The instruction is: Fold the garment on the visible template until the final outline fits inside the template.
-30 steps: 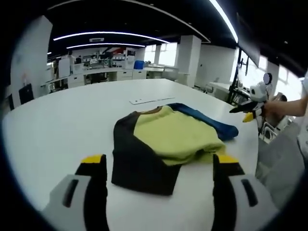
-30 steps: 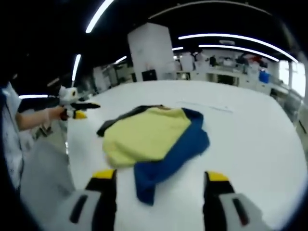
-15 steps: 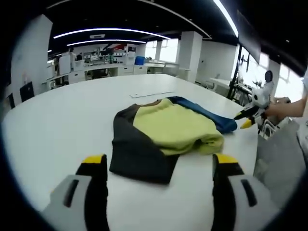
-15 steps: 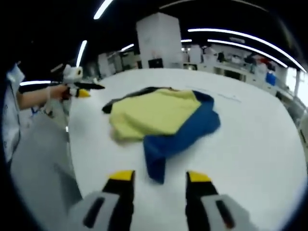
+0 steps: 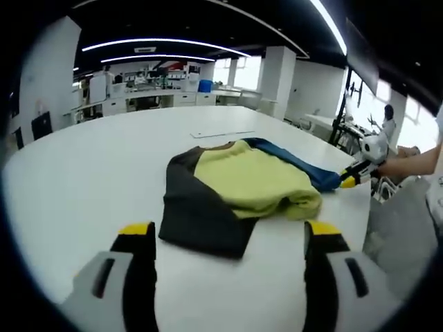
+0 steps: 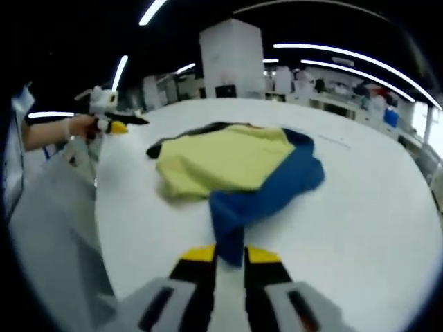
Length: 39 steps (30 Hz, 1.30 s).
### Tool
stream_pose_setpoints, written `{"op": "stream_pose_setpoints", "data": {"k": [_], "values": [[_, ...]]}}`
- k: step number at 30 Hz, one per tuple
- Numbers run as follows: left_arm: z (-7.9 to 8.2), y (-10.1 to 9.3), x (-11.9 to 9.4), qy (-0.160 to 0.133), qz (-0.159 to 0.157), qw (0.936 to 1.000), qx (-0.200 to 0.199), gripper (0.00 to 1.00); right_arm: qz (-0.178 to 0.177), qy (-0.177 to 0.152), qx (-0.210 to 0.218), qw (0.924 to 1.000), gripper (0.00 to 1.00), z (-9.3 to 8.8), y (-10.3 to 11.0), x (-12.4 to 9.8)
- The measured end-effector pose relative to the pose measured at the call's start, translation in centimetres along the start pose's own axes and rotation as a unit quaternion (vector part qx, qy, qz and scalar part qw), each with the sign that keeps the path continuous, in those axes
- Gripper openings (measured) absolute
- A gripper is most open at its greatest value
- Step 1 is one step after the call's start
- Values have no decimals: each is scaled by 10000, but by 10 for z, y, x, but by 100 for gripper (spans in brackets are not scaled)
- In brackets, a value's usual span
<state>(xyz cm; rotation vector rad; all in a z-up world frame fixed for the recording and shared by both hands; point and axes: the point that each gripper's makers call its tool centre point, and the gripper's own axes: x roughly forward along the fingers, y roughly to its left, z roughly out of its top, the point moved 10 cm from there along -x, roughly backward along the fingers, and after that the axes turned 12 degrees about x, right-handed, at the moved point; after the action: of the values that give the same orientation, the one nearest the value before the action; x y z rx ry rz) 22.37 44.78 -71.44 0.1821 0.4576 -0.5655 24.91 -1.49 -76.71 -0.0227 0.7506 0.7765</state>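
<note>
A garment (image 5: 242,183) with a yellow body, a black sleeve (image 5: 194,221) and a blue sleeve (image 5: 304,169) lies bunched on the white table (image 5: 83,173). My left gripper (image 5: 228,232) stands open just short of the black sleeve, its jaws wide apart with nothing between them. In the right gripper view the garment (image 6: 221,162) lies ahead. My right gripper (image 6: 230,254) is shut on the tip of the blue sleeve (image 6: 270,194). From the left gripper view, the right gripper (image 5: 349,176) sits at that sleeve tip near the table edge.
A thin pale strip (image 5: 221,133) lies on the table beyond the garment. A hand (image 6: 79,126) holds the left gripper (image 6: 128,123) off the table's rounded edge. Desks and a white pillar (image 6: 232,59) stand in the background.
My right gripper has moved in on the blue sleeve tip and its jaws have come together on it. The left gripper has stayed open and nearly still.
</note>
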Motion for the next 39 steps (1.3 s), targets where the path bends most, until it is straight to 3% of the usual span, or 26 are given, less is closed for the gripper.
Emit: {"op": "stream_pose_setpoints", "data": {"k": [5, 17, 21, 33, 39], "values": [[0, -2, 0, -8, 2, 10000, -25, 85, 67, -20, 175, 9998, 0, 1, 0, 2], [-2, -2, 1, 8, -36, 10000, -37, 84, 21, -280, 693, 9972, 0, 19, -3, -25], [-1, -4, 5, 1, -58, 10000, -40, 84, -81, -408, 891, 9952, 0, 25, -16, -38], [1, -4, 9, -3, -106, 9999, -17, 83, -521, -141, 1205, 9912, 0, 15, -51, -66], [1, -4, 10, 29, -104, 9999, -34, 83, -784, -9, 1348, 9878, 0, 17, -81, -77]]}}
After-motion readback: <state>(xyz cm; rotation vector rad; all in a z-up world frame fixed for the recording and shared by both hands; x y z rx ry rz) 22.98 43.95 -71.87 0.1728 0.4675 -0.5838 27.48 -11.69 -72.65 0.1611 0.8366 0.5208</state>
